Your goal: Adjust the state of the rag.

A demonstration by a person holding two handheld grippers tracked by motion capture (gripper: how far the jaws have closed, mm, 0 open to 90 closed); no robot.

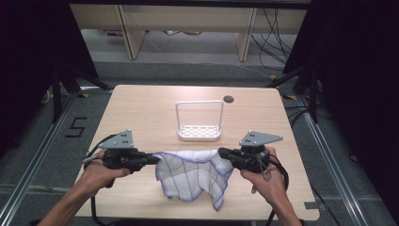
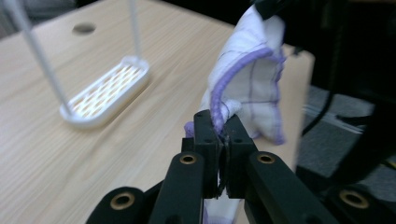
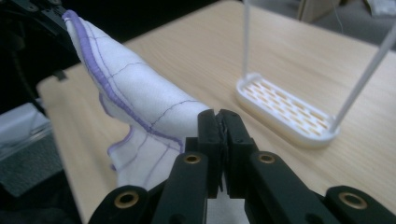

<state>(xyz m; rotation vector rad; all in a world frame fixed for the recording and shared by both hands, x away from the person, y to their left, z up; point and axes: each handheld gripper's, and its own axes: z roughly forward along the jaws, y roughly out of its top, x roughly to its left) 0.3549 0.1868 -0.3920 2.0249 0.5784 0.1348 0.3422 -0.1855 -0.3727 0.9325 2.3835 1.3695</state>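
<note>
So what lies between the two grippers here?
In the high view, the cloth hangs stretched between left gripper and right gripper, each clamped on an edge.

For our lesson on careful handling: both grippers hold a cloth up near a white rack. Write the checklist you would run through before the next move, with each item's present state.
1. Left gripper shut on the cloth's edge: ok.
2. Right gripper shut on the cloth: ok.
3. Cloth stretched flat between the grippers: not ok, it sags in folds.
4. Cloth lifted fully off the table: cannot tell, its lower corner hangs close to the surface.
5. White rack upright and with nothing on it: ok.
6. Cloth apart from the rack: ok.
</note>
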